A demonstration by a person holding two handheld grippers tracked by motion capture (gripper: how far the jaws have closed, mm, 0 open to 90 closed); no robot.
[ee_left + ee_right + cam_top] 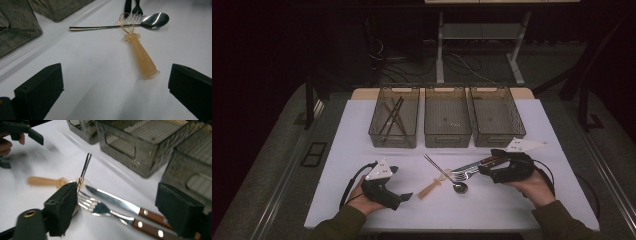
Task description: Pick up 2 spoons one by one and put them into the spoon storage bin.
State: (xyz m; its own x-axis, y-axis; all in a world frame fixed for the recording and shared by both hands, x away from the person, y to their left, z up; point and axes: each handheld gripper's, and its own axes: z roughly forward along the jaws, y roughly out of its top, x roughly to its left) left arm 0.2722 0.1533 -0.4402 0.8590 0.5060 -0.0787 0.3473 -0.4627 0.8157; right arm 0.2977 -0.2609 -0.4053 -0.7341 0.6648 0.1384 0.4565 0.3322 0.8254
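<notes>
**Cutlery waits between open tongs**

The right tongs (pixel 115 207) stand released astride the wooden-handled knife (pixel 117 203) and fork (pixel 100 208), apparently lining up a grasp. The left tongs (pixel 115 92) are released too, aimed at the amber syringe-like tool (pixel 143 58) lying near the spoon (pixel 152 21) mid-counter (pixel 492 205). Beyond, three bins (pixel 447 117) (the left one holding chopsticks (pixel 392 117)) suggest sorting.

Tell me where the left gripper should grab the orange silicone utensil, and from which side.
Grip the thick orange handle mid-length. It lies flat on the white table, apart from other things, while its thin loop end lies across the spoon. The left gripper is open, with the handle's butt end nearest between its jaws. Probably best to come down from above, jaws straddling the handle.
</notes>
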